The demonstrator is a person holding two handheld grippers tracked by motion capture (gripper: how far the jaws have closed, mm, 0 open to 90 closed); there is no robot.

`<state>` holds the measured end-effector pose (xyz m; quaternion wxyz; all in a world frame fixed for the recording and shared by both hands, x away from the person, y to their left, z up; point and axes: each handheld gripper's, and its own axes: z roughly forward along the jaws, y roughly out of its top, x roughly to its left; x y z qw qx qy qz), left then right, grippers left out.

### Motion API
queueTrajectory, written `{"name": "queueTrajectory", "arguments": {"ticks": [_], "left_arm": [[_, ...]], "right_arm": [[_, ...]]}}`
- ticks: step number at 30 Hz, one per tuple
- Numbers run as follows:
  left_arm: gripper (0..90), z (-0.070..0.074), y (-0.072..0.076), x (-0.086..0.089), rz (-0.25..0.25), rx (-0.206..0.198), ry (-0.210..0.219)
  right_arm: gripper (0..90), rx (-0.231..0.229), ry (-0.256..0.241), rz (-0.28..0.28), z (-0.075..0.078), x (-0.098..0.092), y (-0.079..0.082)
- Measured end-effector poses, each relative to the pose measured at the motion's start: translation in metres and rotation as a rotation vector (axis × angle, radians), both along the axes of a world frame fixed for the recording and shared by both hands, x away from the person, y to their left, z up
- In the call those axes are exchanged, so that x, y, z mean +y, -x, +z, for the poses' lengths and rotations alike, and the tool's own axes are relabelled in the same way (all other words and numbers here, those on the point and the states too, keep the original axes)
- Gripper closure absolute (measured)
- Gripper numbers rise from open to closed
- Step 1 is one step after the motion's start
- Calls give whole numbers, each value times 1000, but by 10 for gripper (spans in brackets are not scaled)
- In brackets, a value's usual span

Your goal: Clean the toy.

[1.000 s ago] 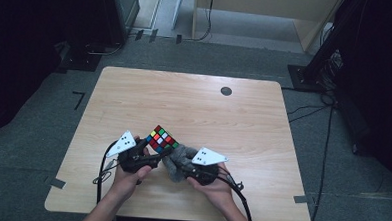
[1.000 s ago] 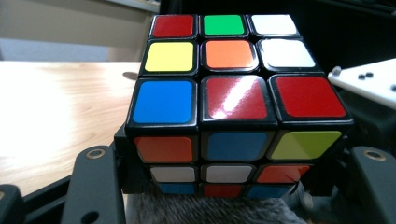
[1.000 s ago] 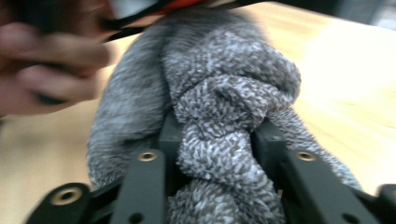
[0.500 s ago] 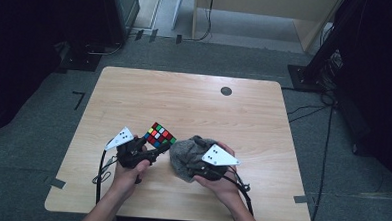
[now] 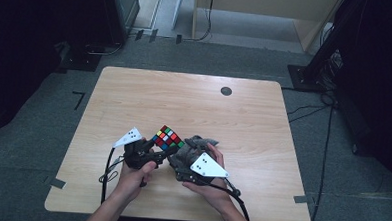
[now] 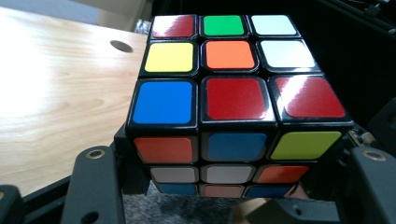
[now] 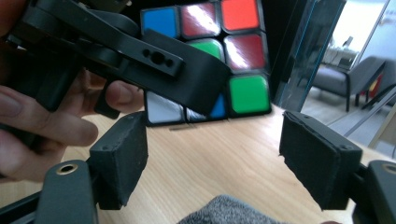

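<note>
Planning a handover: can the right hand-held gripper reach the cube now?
Probably yes: the right hand-held gripper is open, facing the cube close by, but the left hand-held gripper covers one side.

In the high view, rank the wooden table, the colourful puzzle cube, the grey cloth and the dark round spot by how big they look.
1. Light wooden table.
2. Crumpled grey cloth, partly hidden by the hand.
3. Multicoloured puzzle cube, close to the cloth's size, so unsure.
4. Small dark round spot.

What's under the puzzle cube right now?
The puzzle cube sits lifted in the left gripper, with grey cloth visible beneath it. The cube's bottom face is hidden.
</note>
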<state>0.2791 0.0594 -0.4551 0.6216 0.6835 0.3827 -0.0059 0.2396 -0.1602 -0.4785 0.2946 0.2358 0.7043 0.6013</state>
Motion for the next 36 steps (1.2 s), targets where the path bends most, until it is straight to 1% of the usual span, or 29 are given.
{"name": "queueTrajectory", "arguments": {"ticks": [2, 5, 7, 9, 11, 13, 14, 16, 17, 18, 19, 20, 21, 23, 24, 25, 26, 28, 29, 30, 31, 32, 34, 35, 36], "left_arm": [[343, 0, 1, -3, -13, 10, 0], [343, -1, 2, -8, -43, 25, 0], [343, -2, 2, -9, -49, 31, -1], [342, -2, 0, -8, -57, 46, 2], [339, -3, 0, -8, -61, 54, -3], [327, -3, -2, -7, -68, 62, 8], [306, -2, -2, -6, -68, 62, 16], [271, 0, -4, -3, -72, 52, 17], [254, 1, -4, -1, -71, 38, 13], [217, 2, -4, 1, -62, 23, 10], [181, 4, -4, 4, -64, 11, 9], [164, 5, -5, 7, -61, 2, 12], [136, 7, -5, 10, -60, -19, 11], [133, 9, -5, 14, -63, -50, 3], [131, 10, -5, 16, -63, -67, -8], [104, 10, -5, 17, -60, -87, -31], [78, 9, -5, 17, -60, -105, -64], [77, 6, -5, 13, -59, -121, -151], [78, 4, -5, 11, -44, -139, -201], [78, 1, -4, 8, -33, -167, -252], [79, -1, -2, 5, -39, -186, -289], [79, -3, -1, 2, -47, -197, -312], [78, -5, 3, -3, -59, -244, -353], [79, -6, 6, -6, -67, -276, -371], [78, -7, 8, -8, -66, -295, -381]], "right_arm": [[256, -9, 1, 1, -1, 2, 1], [293, -27, -1, -12, -1, 4, 1], [323, -55, 4, -24, -1, 3, 2], [345, -88, 32, -30, -1, 4, 3], [347, -84, 40, -26, -2, 3, 3], [348, -86, 53, -27, -2, 4, 3], [348, -82, 56, -23, -3, 3, 3], [348, -76, 73, -11, -3, 3, 2], [348, -73, 84, -8, -4, 3, 3], [348, -66, 96, -8, -4, 2, 2], [348, -55, 107, -14, -4, 2, 2], [348, -48, 115, -21, -5, 0, 0], [348, -34, 117, -24, -5, -3, -2], [348, -13, 123, -38, -6, -9, -6], [348, -2, 128, -49, -6, -12, -9], [348, 10, 126, -57, -5, -16, -11], [348, 27, 119, -59, -4, -20, -12], [348, 53, 96, -57, 1, -29, -15], [348, 64, 82, -48, 4, -33, -16], [348, 84, 73, -42, 8, -37, -16], [348, 106, 71, -34, 12, -40, -17], [348, 123, 65, -30, 16, -42, -17], [348, 161, 32, -11, 22, -46, -18], [348, 190, 7, 4, 25, -47, -18], [348, 225, -18, 18, 29, -48, -17]]}}
